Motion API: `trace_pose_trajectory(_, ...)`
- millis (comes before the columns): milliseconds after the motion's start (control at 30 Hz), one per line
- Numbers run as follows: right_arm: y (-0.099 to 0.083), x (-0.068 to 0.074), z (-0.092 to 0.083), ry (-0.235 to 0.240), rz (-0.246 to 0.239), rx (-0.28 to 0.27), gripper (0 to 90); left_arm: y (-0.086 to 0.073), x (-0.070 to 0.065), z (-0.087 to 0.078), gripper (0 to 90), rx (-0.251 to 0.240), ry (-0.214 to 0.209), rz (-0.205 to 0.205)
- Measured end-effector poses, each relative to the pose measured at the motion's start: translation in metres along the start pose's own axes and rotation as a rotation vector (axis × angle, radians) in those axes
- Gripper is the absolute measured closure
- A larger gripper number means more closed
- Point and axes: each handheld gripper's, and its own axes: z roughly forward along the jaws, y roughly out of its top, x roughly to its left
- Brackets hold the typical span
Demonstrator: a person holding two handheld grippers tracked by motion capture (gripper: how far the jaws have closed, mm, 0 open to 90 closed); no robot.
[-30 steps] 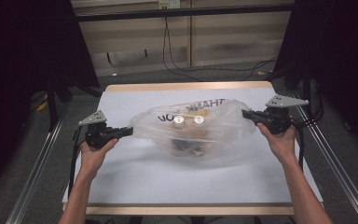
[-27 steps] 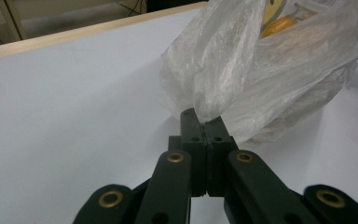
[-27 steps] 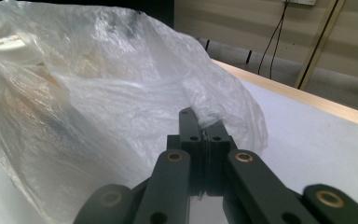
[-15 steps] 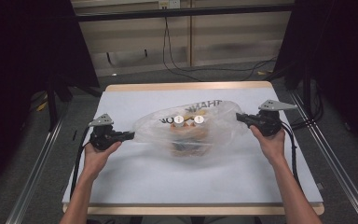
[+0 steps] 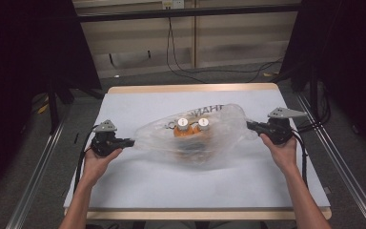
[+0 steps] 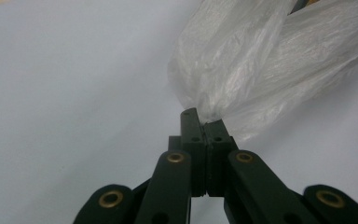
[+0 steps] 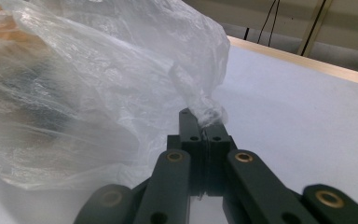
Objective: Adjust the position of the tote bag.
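Observation:
A clear plastic bag with dark lettering lies stretched across the middle of the white table. Inside it I see an orange item with two white caps. My left gripper is shut on the bag's left end, the film bunched between its jaws. At the right, my right gripper is shut on the bag's other end, a twisted tip of plastic sticking out past the jaws. The bag bulges to the left in the right gripper view.
The table has a wooden rim at its far edge. Metal rails run along both sides. Cables hang over the floor behind the table. Dark curtains stand at left and right.
Both grippers have moved toward the near side of the table, carrying the bag with them. The bag now sits lower and is stretched longer between them.

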Motion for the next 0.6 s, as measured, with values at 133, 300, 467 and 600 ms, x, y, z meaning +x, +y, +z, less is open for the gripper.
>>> trace_pose_trajectory(133, -0.005, -0.003, 0.006, -0.031, -0.017, 0.044, 90.0, -0.004, 0.0, 0.003, 89.9, 0.025, -0.001, -0.004)
trace_pose_trajectory(300, -0.016, -0.008, 0.01, -0.061, -0.03, 0.115, 90.0, -0.007, -0.001, 0.009, 89.9, 0.043, -0.008, 0.001)
trace_pose_trajectory(467, -0.023, -0.014, 0.012, -0.063, -0.005, 0.138, 90.0, -0.007, -0.004, 0.015, 89.9, 0.081, -0.008, 0.021)
trace_pose_trajectory(600, -0.032, -0.016, 0.018, -0.083, -0.026, 0.201, 90.0, -0.01, -0.003, 0.021, 89.9, 0.091, -0.023, 0.014)
